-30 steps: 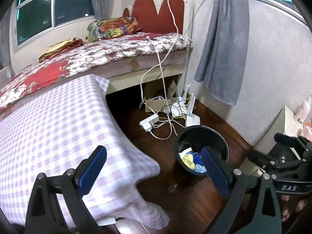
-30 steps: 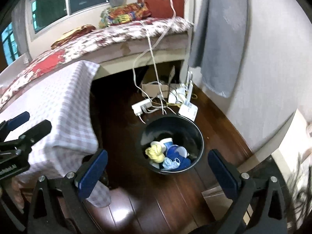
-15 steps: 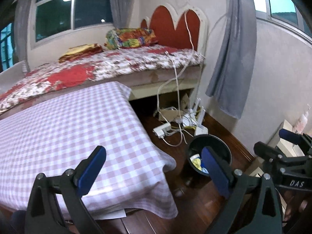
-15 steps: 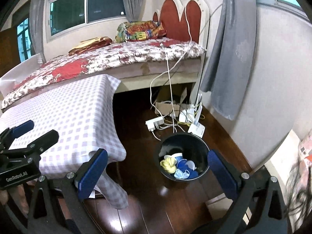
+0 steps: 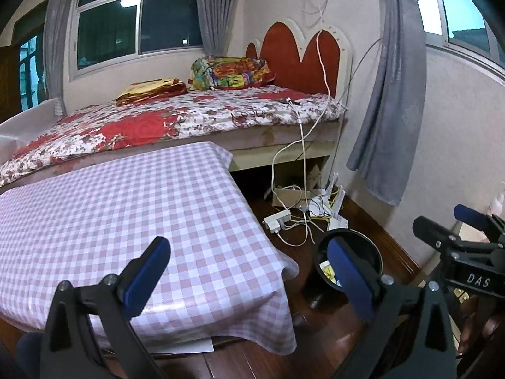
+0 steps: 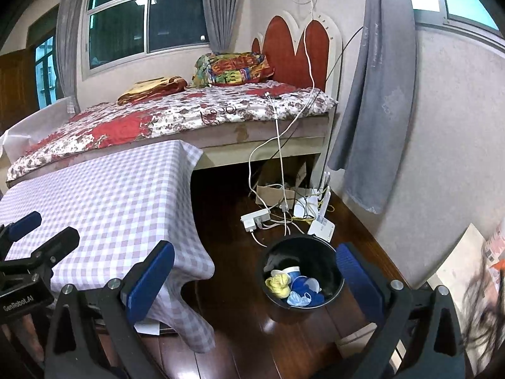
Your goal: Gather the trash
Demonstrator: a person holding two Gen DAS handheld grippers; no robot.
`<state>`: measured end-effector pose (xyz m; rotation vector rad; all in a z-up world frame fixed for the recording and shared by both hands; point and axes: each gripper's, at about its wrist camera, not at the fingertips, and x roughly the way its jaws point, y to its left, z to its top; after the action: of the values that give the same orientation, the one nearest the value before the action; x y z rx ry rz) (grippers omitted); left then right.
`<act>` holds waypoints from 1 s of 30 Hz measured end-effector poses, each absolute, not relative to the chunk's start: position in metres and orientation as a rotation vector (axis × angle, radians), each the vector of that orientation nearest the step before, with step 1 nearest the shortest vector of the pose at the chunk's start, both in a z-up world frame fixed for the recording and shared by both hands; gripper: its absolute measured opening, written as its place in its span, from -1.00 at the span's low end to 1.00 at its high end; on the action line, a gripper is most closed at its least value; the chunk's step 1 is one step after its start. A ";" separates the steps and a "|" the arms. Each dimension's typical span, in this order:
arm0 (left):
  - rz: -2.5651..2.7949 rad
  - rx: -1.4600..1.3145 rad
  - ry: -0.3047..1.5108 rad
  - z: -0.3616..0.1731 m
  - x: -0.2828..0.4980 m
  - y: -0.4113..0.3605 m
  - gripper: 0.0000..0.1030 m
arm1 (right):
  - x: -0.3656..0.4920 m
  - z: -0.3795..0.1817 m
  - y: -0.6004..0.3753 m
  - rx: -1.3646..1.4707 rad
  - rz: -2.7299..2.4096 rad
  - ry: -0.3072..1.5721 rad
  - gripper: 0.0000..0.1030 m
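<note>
A black trash bin [image 6: 301, 274] stands on the dark wood floor beside the table; yellow, white and blue crumpled trash [image 6: 295, 285] lies inside it. In the left wrist view the same bin [image 5: 371, 252] shows partly behind my right-hand finger. My left gripper [image 5: 249, 279] is open and empty, raised over the corner of the checked tablecloth [image 5: 126, 214]. My right gripper [image 6: 255, 279] is open and empty too, held high above the floor with the bin between its fingers in the picture. Each gripper appears at the edge of the other's view.
The table with the pink checked cloth [image 6: 110, 195] fills the left. Behind it is a bed [image 5: 176, 117] with a floral cover. A power strip, cables and a router [image 6: 284, 214] lie on the floor past the bin. A grey curtain [image 5: 388, 110] hangs by the right wall.
Both grippers have risen and tilted up, away from the bin, so the bed, windows and more of the table come into view. Both stay open and empty.
</note>
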<state>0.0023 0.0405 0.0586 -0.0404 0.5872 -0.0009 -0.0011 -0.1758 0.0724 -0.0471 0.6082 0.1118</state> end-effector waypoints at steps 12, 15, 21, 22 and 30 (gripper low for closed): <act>-0.037 -0.027 0.591 0.057 0.001 0.028 0.95 | -0.001 0.067 -0.187 -0.029 0.083 0.623 1.00; -0.037 -0.025 0.591 0.057 0.002 0.026 0.95 | -0.001 0.067 -0.188 -0.028 0.084 0.623 1.00; -0.045 -0.026 0.592 0.057 0.002 0.026 0.95 | -0.001 0.067 -0.188 -0.028 0.084 0.623 1.00; -0.045 -0.026 0.592 0.057 0.001 0.025 0.95 | -0.001 0.067 -0.188 -0.027 0.084 0.623 1.00; -0.043 -0.026 0.590 0.059 0.003 0.025 0.95 | 0.001 0.068 -0.190 -0.032 0.082 0.625 1.00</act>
<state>0.0027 0.0254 0.0585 -0.0263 0.5899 -0.0433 0.0009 -0.1900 0.0678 -0.0318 0.6252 0.0816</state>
